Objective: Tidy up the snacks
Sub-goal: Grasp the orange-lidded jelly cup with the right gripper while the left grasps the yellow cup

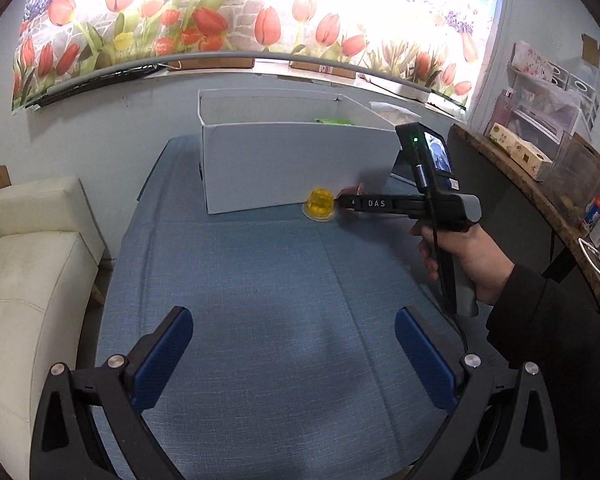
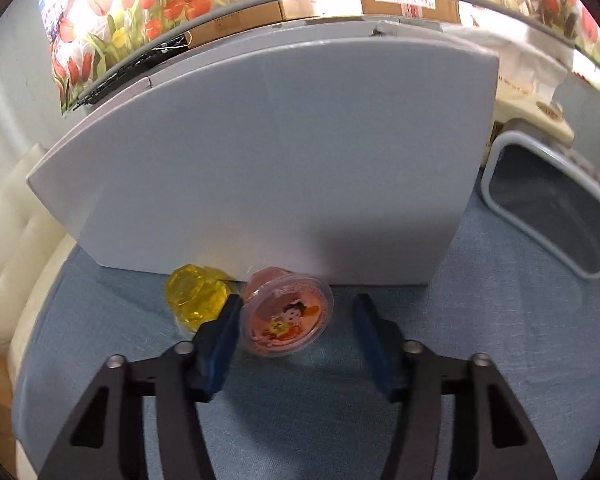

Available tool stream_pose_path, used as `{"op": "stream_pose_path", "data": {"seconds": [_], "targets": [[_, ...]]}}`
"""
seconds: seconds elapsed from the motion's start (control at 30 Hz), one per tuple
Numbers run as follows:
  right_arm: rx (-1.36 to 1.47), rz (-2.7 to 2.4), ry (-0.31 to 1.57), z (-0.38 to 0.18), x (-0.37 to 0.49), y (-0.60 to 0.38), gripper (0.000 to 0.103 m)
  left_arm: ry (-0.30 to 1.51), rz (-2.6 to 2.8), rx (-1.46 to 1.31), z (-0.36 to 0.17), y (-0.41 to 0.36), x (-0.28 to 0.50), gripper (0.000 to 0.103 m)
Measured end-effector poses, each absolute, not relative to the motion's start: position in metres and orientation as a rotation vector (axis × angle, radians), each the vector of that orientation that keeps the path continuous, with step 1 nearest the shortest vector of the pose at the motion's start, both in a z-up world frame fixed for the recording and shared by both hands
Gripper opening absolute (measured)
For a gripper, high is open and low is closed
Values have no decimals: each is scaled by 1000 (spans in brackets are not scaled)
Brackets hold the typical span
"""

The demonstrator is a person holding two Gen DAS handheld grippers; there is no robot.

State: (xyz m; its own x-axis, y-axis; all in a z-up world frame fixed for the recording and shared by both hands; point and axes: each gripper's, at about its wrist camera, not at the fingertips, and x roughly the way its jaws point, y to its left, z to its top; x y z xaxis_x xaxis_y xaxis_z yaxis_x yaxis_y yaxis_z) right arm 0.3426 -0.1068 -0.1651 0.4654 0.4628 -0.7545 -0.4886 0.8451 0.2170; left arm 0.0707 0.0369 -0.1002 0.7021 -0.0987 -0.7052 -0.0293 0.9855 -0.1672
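A pink jelly cup (image 2: 286,314) lies tilted on its side on the blue cloth, lid toward the camera, right in front of the white box (image 2: 280,160). My right gripper (image 2: 298,300) straddles it. The left pad touches the cup's rim while the right pad stands clear of it, so the jaws are open. A yellow jelly cup (image 2: 194,296) sits just left of the left finger. In the left wrist view the right gripper (image 1: 342,202) reaches the yellow cup (image 1: 319,204) at the foot of the box (image 1: 296,164). My left gripper (image 1: 294,316) hovers open over bare cloth, holding nothing.
A green packet (image 1: 334,121) shows inside the box. A grey-rimmed container (image 2: 556,216) lies right of the box. A cream sofa (image 1: 28,260) borders the table's left side, and a cluttered wooden shelf (image 1: 540,184) its right. A person's hand (image 1: 472,256) grips the right tool.
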Motion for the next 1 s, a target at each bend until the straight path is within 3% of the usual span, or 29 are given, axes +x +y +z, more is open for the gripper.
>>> {"op": "stream_pose_path", "data": {"seconds": [0.03,0.33,1.0], "targets": [[-30,597,916,-165,341,-107,49,795,-41,-173,-101,37,72,103],[-28,656,883,-155,306,-126,49,816,-19,-155,-113,29,102,103],[41,581,853,-138,201,-239,48,887,142,-126,-173,-25,292,102]]}}
